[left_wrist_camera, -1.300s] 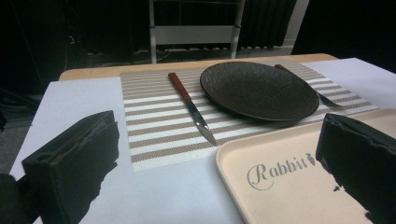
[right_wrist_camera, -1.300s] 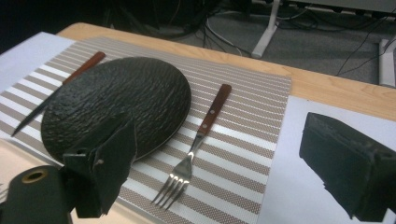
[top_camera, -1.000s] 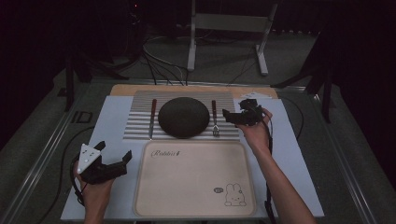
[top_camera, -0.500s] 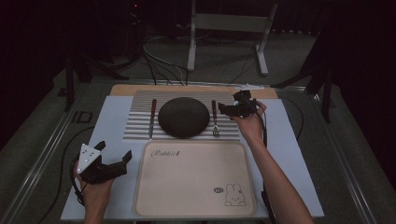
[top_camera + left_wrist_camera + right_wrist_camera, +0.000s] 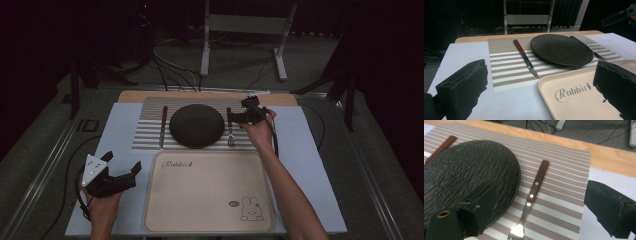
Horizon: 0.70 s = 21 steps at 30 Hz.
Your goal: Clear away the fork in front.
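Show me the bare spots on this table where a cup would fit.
The beige rabbit-print tray is bare across its middle. Pale blue table cover is free right of the striped placemat, and also left of it. The placemat is crowded: dark round plate, wooden-handled knife, wooden-handled fork, with the right tongs above the fork.

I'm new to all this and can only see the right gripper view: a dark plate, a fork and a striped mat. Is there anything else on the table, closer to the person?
Observer: Yes. A beige tray lies just past the near edge of the striped mat. It has nothing on it and is printed with "Rabbit" and a small bunny.
Operator: And the brown stick in my top corner?
Observer: That's the handle of a knife. Its blade points toward the tray.
Operator: Where is the other gripper?
Observer: The left gripper is held beside the tray's left edge, jaws open, holding nothing.
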Each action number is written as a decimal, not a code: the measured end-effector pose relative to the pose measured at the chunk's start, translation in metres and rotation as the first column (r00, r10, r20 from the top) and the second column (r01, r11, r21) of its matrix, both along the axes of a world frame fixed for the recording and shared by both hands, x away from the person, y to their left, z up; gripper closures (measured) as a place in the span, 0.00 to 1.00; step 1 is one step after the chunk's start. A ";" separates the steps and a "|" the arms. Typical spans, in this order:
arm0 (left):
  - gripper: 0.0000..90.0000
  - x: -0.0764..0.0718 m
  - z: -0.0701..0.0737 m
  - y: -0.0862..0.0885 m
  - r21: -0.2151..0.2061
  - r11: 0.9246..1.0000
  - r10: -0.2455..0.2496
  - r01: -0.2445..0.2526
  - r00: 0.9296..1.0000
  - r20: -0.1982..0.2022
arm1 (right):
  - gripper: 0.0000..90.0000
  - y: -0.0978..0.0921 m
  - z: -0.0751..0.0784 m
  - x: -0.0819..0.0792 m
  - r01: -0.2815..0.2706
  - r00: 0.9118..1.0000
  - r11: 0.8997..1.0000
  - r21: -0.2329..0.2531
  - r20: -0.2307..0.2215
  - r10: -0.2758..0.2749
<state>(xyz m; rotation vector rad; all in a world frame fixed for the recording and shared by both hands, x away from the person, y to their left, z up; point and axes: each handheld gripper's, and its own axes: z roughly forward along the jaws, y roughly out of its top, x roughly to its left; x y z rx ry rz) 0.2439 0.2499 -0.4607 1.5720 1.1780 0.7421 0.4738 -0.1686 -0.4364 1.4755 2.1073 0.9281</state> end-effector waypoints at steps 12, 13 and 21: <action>0.00 -0.001 0.000 0.002 -0.018 1.000 0.002 -0.002 1.000 0.003 | 0.16 0.004 -0.024 0.017 0.036 0.997 0.999 -0.032 -0.066 -0.038; 0.00 -0.001 0.000 0.002 -0.018 1.000 0.002 -0.002 1.000 0.003 | 0.17 0.005 -0.026 0.018 0.039 0.997 0.999 -0.032 -0.070 -0.041; 0.00 0.000 0.000 0.003 -0.026 1.000 0.003 -0.003 1.000 0.002 | 0.22 0.012 -0.037 0.027 0.035 0.994 0.998 -0.050 -0.105 -0.040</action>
